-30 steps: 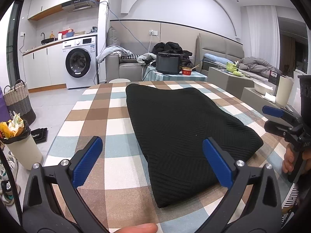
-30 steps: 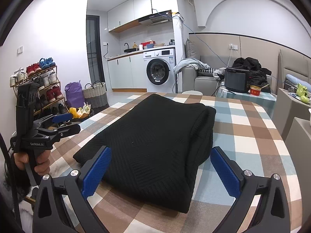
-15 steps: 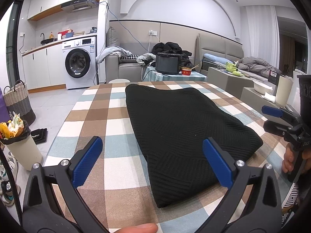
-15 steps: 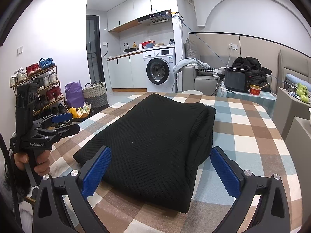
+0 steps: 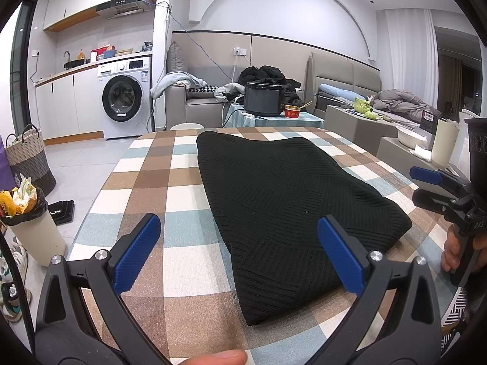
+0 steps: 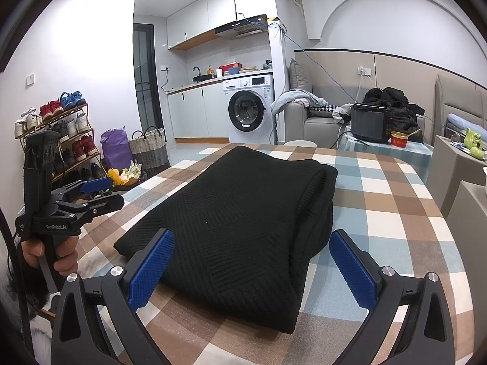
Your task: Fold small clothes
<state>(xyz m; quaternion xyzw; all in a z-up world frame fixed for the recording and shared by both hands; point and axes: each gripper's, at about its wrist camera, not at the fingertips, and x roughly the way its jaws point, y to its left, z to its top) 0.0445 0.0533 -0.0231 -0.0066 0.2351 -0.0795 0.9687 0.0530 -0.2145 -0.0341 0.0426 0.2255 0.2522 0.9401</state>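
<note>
A black knitted garment (image 5: 283, 200) (image 6: 243, 213) lies folded flat in the middle of the checked table (image 5: 146, 182) (image 6: 383, 200). My left gripper (image 5: 239, 243) hangs open above the table's near edge, level with the garment's near end, with nothing between its blue pads. My right gripper (image 6: 252, 258) is open too, its pads on either side of the garment's near corner and apart from the cloth. Each gripper shows from the side in the other view: the right one (image 5: 426, 188) at the far right, the left one (image 6: 100, 194) at the far left, each held by a hand.
A bin with rubbish (image 5: 27, 222) and a woven basket (image 5: 29, 158) stand on the floor left of the table. A shoe rack (image 6: 57, 140) lines the left wall. A washing machine (image 5: 124, 97), a sofa and a side table with a black cooker (image 5: 264, 99) lie beyond the table.
</note>
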